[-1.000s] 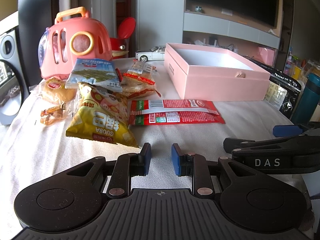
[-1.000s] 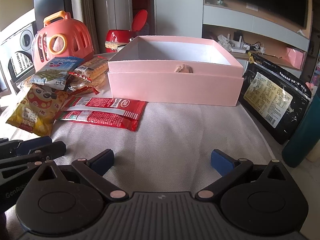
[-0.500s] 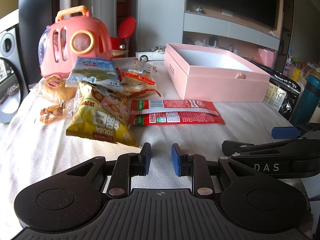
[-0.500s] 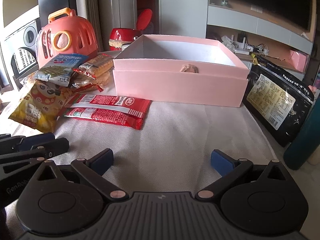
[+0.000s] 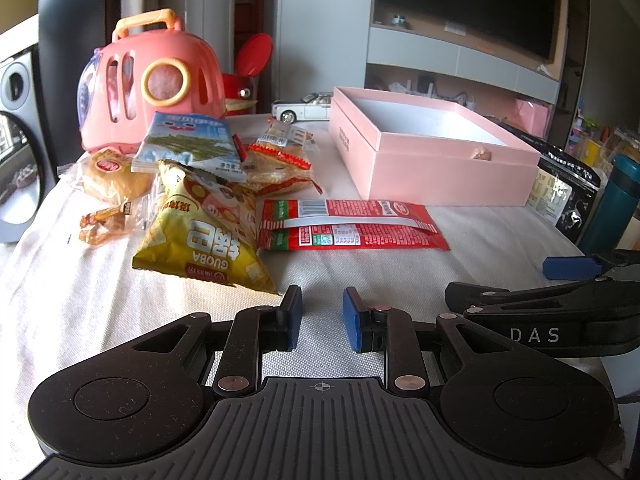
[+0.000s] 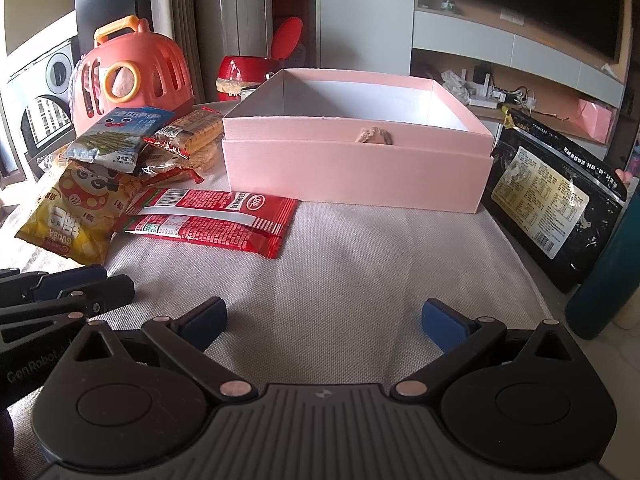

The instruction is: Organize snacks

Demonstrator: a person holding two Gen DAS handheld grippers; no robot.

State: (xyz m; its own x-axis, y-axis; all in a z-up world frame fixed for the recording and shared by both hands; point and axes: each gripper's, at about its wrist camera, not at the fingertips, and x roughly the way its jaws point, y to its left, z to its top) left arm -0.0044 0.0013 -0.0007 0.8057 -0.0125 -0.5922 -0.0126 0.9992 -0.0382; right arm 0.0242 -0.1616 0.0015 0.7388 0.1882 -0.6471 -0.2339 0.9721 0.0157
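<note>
Both grippers hover low over my cloth-covered table (image 6: 360, 264), nothing held. Left gripper (image 5: 322, 316): fingers a narrow gap apart, empty. Right gripper (image 6: 323, 322): fingers spread wide, empty. Snacks sit in a pile left of the open pink box (image 6: 356, 168): yellow Guoba bag (image 5: 204, 236), red packet (image 5: 348, 228) just beside it, blue-and-white packet (image 5: 188, 144) behind. Black pouch (image 6: 556, 196) leans right of the box.

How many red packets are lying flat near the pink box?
2: red packets lie side by side on the cloth, left of the pink box; others may hide in the snack pile.
</note>
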